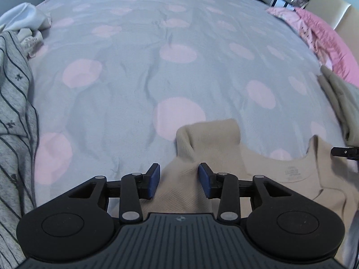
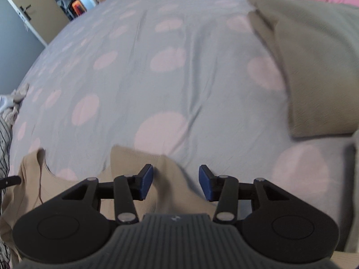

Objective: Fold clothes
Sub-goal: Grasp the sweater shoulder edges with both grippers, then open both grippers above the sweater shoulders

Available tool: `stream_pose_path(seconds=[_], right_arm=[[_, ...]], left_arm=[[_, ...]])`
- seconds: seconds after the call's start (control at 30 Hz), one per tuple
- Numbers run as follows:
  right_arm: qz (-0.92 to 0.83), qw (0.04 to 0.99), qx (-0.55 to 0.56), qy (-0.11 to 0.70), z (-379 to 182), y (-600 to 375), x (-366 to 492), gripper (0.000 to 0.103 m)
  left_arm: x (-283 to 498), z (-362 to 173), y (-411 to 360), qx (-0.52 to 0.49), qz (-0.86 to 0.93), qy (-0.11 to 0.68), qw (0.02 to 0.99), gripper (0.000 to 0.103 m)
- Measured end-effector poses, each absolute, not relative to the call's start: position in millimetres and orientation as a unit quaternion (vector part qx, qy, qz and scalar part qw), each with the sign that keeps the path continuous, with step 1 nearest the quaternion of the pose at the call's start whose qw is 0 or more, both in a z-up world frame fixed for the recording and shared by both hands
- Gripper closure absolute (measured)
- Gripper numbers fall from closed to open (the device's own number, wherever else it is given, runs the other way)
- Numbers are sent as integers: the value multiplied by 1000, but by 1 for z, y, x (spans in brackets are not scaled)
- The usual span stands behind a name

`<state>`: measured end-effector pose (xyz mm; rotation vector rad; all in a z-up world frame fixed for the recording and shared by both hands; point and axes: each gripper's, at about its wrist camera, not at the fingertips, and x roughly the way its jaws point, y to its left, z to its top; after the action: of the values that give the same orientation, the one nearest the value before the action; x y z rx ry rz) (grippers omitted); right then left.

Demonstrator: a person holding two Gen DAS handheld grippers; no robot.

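A beige ribbed tank top lies flat on the near part of the bed, neckline facing away, with a label inside the collar. My left gripper hovers over one shoulder strap. Its blue pads stand apart, with puckered fabric between them but not pinched. In the right wrist view the same top shows its other strap. My right gripper is open above a raised fold of that strap. A black tip of the right gripper shows at the far right of the left wrist view.
The bed cover is grey-blue with pink dots. A grey striped garment and white clothes are piled at the left. A folded olive garment lies at the right, with pink bedding behind it.
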<state>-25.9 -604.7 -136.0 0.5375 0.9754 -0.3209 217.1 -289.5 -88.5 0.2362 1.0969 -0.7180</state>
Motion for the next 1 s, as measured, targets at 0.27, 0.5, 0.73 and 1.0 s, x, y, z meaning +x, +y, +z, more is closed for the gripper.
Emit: stream_pose_path(seconds=[0.27,0.5,0.73,1.0], right_arm=[[-138,857,195,458,-127,-587,-17,98],[-150,897,131,394,-93,-577,-23,99],[-177,873,122,438,-106,-575,-11,91],[-202,866,140,434,-86,-577,-34,69]], left_arm=[[204,-91,-292,129,-344,486,793,100],[199,-61,-283,88,-353,441,821,101],[197,-72,-288,130,-346,464,805,97],[201,-43,-247,112,-338,460,813,78]])
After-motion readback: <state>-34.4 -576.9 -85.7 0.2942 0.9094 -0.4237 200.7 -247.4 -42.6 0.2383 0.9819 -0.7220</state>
